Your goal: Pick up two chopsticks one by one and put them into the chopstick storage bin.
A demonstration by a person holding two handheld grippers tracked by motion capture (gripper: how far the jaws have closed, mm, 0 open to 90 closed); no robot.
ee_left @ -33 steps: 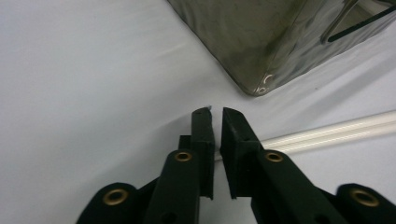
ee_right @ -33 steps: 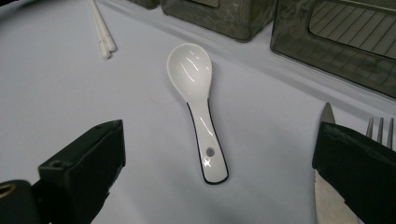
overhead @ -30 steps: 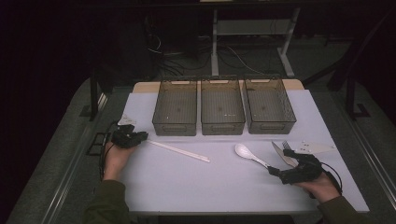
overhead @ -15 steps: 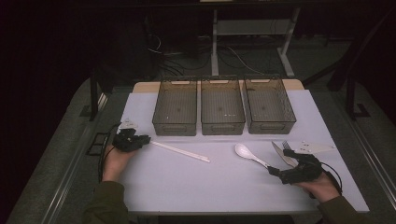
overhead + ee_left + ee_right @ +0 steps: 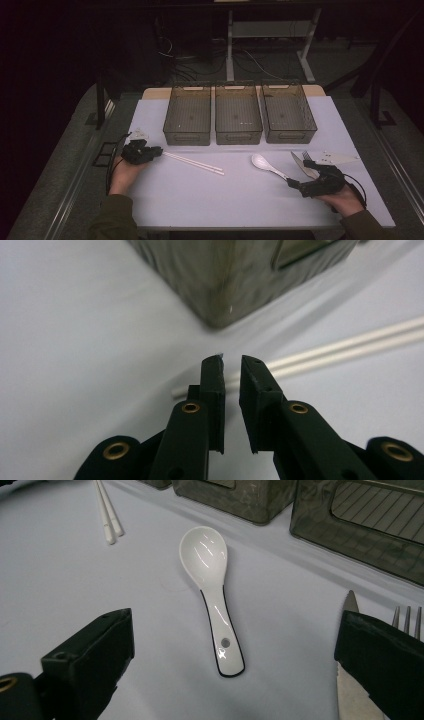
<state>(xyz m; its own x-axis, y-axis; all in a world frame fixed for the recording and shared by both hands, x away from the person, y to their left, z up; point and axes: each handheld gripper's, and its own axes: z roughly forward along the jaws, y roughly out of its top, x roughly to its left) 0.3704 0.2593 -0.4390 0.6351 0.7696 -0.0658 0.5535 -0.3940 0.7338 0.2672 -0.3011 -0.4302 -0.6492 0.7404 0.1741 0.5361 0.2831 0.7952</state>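
1. We're looking at a table (image 5: 240, 200) with a pale cover and three grey mesh-look bins in a row at the far side: left bin (image 5: 188, 114), middle bin (image 5: 238, 112), right bin (image 5: 288, 111).
2. Left gripper (image 5: 159, 149) sits at the table's left edge, held in the person's left hand (image 5: 122, 172), pointing right toward the near end of the white chopsticks (image 5: 193, 163).
3. In the left gripper view we see its jaws narrow, only a thin gap between them, nothing gripped. The tips (image 5: 231, 365) are right at the chopsticks (image 5: 350, 346), which run past behind them; we can't tell whether they touch.
4. Same view: the near corner of the left bin (image 5: 220, 295) stands just beyond the jaw tips.
5. Chopsticks lie side by side as a pair, in front of the left and middle bins, angled toward the table centre.
6. Right gripper (image 5: 295, 172) is at the right near side, held in the right hand (image 5: 342, 200). Its jaws are spread wide, empty.
7. White spoon (image 5: 212, 592) lies bowl-up between the wide jaws in the right gripper view, handle end toward the gripper, apart from both jaws.
8. Knife (image 5: 352, 690) and fork (image 5: 406, 616) lie just right of the spoon; the right jaw partly covers both.
9. In the high view a pale flat piece (image 5: 337, 158) lies beyond the right gripper; we can't tell what it is.
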